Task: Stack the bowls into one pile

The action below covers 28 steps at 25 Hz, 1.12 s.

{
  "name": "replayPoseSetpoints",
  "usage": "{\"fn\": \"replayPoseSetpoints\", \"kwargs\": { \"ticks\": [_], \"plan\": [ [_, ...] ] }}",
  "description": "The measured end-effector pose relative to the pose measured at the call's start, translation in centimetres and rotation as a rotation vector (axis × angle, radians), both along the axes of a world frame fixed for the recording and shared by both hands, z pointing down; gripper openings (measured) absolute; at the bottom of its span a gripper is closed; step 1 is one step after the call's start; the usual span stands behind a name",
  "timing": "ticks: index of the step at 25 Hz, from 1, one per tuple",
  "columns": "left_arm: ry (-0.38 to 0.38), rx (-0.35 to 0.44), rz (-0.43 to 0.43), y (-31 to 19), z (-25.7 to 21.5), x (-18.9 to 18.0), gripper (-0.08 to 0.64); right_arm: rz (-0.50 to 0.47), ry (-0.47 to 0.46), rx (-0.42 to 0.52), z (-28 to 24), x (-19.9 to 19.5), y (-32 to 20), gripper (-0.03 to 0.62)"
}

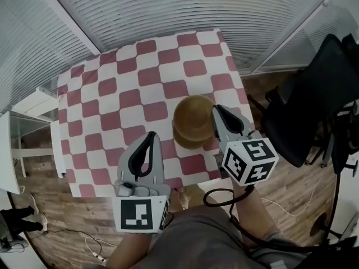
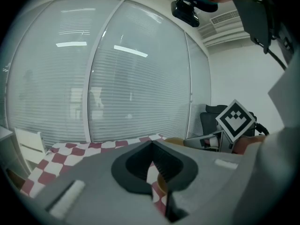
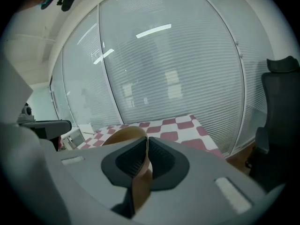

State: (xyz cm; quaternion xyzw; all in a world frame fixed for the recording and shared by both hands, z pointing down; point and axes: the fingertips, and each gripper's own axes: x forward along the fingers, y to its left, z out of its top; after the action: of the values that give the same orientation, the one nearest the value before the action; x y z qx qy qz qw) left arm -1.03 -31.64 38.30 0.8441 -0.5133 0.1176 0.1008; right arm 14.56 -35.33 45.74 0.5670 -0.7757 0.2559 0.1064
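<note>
Top bowl (image 1: pixel 193 115): round and brown with a smooth, wood-like sheen. Its mouth faces up toward the head camera. It has no long axis. It sits at the near right part of the worktop (image 1: pixel 106 94).
Second bowl (image 1: pixel 187 143): same brown colour. Only a crescent of it shows from under the near-left edge of the top bowl. Whether the two are fully nested cannot be told.
Right tool (image 1: pixel 217 112): clenched on the top bowl's right rim. In the right gripper view the thin curved wall (image 3: pixel 140 182) stands edge-on between the ribbed black pads.
Right arm: it reaches forward from the body, with the tool tipped a little downward and the marker cube nearest the person.
Left tool (image 1: pixel 150 138): clenched with nothing in it, its tips meeting. It is over the cloth to the left of the bowls, apart from them and pointing forward.
Cloth (image 1: pixel 129 100): red and white checks, lying flat and covering the worktop.
Surroundings: a black office chair (image 1: pixel 311 102) stands at the right, white slatted blinds (image 1: pixel 168 10) are beyond the worktop, and the floor is wooden (image 1: pixel 67 212).
</note>
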Motion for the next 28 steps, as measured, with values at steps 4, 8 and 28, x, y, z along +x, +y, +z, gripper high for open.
{"fn": "replayPoseSetpoints", "kwargs": {
  "ticks": [4, 8, 28],
  "plan": [
    [-0.007, -0.041, -0.001, 0.8, 1.8, -1.1, 0.0, 0.002, 0.016, -0.052, 3.0, -0.7, 1.4, 0.043],
    [-0.011, -0.077, -0.008, 1.5, 3.4, -1.6, 0.0, -0.011, 0.062, -0.09, 5.5, -1.3, 2.7, 0.043],
    [-0.04, -0.116, -0.02, 3.1, 5.6, -1.3, 0.0, -0.001, 0.158, -0.03, 6.8, 0.1, 3.6, 0.09]
  ]
}}
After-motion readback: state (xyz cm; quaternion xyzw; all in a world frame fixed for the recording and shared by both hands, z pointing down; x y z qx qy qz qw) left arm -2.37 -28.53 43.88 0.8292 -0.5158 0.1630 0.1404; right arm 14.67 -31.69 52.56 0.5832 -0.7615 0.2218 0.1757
